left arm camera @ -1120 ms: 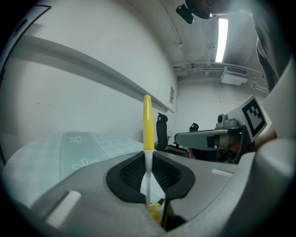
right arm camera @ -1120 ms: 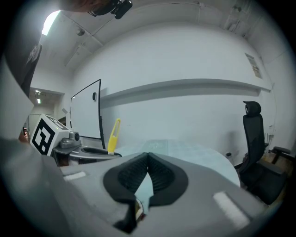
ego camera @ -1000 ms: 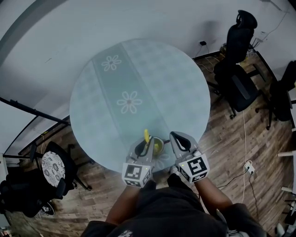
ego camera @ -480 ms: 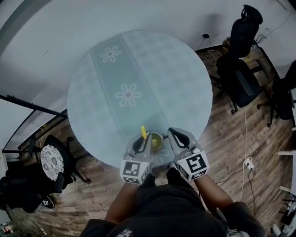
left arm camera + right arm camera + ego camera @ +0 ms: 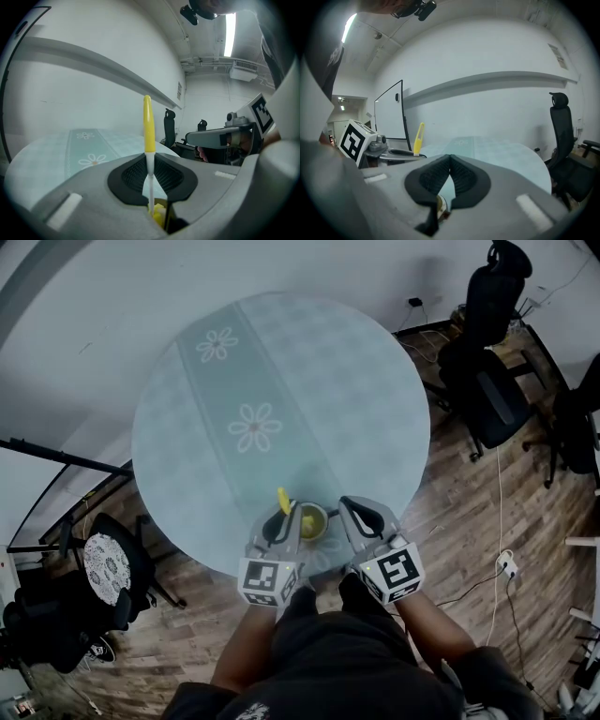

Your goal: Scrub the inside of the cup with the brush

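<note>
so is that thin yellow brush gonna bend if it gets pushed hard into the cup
Likely a little: the yellow-handled brush narrows to a thin white stem where the left gripper clamps it. It looks slim and light, so it should barely load the grip. Smooth-looking, it might twist in that grip if pushed sideways in the small yellow-green cup.

At the 6 o'clock edge of the table (image 5: 281,381), the cup (image 5: 314,520) is flanked by the brush (image 5: 283,501), held in the left gripper (image 5: 281,523) at 9 o'clock, and the right gripper (image 5: 354,515) at 3 o'clock.

Left gripper (image 5: 283,520) and right gripper (image 5: 351,510), both clamped.
</note>
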The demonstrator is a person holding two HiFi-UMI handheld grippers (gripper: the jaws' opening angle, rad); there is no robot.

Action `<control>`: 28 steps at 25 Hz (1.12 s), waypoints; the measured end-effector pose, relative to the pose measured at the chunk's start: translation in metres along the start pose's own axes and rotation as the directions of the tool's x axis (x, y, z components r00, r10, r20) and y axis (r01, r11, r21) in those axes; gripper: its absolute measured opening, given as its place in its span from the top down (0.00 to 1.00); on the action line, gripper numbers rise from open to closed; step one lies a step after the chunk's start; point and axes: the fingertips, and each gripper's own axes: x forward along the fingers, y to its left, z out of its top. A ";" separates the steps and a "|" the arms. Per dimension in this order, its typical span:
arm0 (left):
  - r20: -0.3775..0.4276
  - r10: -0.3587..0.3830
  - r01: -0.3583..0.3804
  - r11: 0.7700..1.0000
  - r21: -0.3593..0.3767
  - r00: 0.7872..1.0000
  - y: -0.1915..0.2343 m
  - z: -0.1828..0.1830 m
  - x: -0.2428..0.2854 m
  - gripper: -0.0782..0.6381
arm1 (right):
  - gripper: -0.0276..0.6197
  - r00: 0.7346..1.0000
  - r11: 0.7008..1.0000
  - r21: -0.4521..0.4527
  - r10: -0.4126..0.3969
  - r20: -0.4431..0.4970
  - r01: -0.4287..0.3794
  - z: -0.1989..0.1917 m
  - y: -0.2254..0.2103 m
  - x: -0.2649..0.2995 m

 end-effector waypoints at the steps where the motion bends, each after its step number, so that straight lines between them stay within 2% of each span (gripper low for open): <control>1: -0.001 0.000 0.000 1.000 0.000 1.000 0.001 0.001 0.002 0.84 | 0.95 1.000 1.000 -0.001 0.000 -0.001 0.000 0.000 -0.001 0.000; 28: 0.010 -0.014 0.015 0.999 -0.034 1.000 -0.015 0.005 0.032 0.84 | 0.95 0.999 0.999 0.014 -0.038 0.002 0.038 -0.011 -0.030 -0.018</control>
